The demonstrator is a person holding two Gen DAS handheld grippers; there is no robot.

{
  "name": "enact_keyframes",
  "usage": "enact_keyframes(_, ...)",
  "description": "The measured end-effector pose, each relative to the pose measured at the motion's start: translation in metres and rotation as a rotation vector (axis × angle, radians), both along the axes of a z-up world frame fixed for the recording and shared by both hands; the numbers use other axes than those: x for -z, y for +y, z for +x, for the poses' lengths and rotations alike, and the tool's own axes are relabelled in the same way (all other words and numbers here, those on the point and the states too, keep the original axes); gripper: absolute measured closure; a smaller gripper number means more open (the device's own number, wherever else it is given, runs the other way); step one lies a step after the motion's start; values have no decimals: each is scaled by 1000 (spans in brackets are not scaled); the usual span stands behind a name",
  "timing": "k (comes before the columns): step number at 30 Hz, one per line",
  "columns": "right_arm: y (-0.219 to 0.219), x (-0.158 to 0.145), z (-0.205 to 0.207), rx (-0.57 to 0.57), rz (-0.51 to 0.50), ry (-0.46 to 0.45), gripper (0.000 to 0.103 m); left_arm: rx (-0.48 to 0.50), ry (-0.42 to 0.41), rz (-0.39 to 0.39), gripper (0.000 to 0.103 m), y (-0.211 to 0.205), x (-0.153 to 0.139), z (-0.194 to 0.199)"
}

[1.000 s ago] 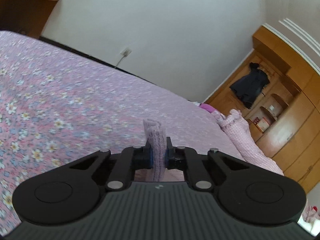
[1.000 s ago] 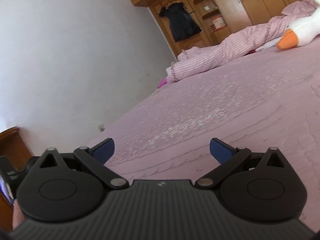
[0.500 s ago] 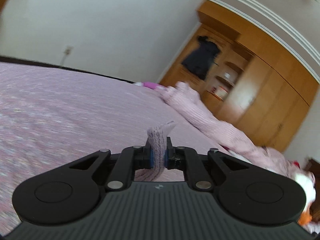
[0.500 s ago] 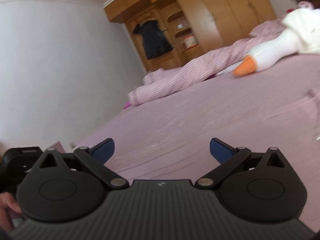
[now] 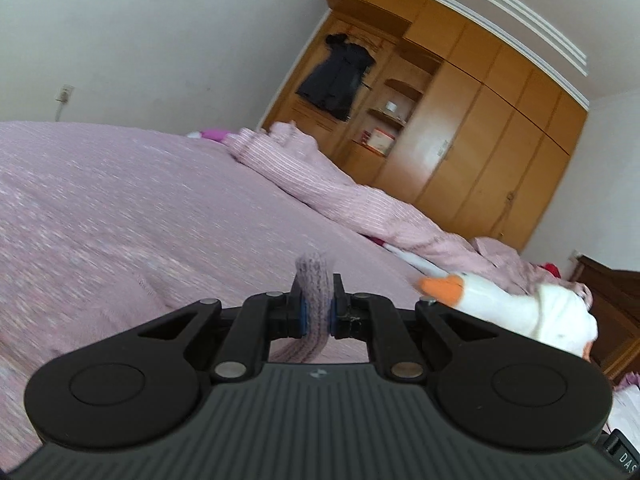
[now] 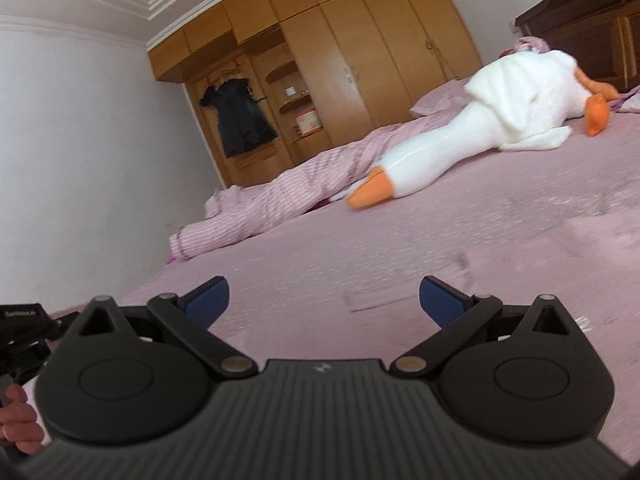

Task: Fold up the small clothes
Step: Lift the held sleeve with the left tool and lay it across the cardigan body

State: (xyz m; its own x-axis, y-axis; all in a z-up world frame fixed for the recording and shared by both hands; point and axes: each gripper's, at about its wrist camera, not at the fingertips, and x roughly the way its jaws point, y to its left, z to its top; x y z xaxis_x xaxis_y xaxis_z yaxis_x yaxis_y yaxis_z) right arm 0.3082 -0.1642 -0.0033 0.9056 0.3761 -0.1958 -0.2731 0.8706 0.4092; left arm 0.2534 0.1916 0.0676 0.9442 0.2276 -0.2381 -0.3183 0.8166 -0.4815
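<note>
My left gripper (image 5: 317,307) is shut on a small pale pink-grey knitted garment (image 5: 314,284), whose folded edge sticks up between the pads while the rest hangs below, hidden by the gripper body. It is held just above the pink bedspread (image 5: 120,208). In the right wrist view my right gripper (image 6: 324,298) stands open over the bedspread (image 6: 360,248) with nothing between its blue pads. A pink cloth patch (image 6: 600,236) lies flat at the right, blurred.
A white plush goose with an orange beak (image 6: 460,144) lies across the bed, also seen as the goose (image 5: 516,312). A striped pink blanket (image 5: 328,184) runs along the far side. A wooden wardrobe (image 5: 480,128) with a hanging dark garment (image 5: 340,76) lines the wall. A hand (image 6: 18,420) shows at lower left.
Both grippers have swung right across the bed: the wardrobe and goose have come into view. The left stays shut on the knitted piece and the right stays open.
</note>
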Motion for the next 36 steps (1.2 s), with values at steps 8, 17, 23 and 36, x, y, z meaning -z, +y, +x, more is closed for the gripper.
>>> enact_keyframes(8, -52, 5, -2, 83, -152, 45, 0, 125, 27, -13, 92, -89, 11, 42)
enact_keyframes(17, -129, 5, 3, 180, -171, 46, 0, 258, 93, 31, 92, -198, 29, 91)
enact_keyframes(23, -171, 16, 13, 200, -150, 36, 0, 331, 107, 92, 92, -260, 44, 99)
enact_keyframes(36, -224, 16, 16, 256, -121, -27, 0, 389, 124, 126, 92, -355, 47, 86)
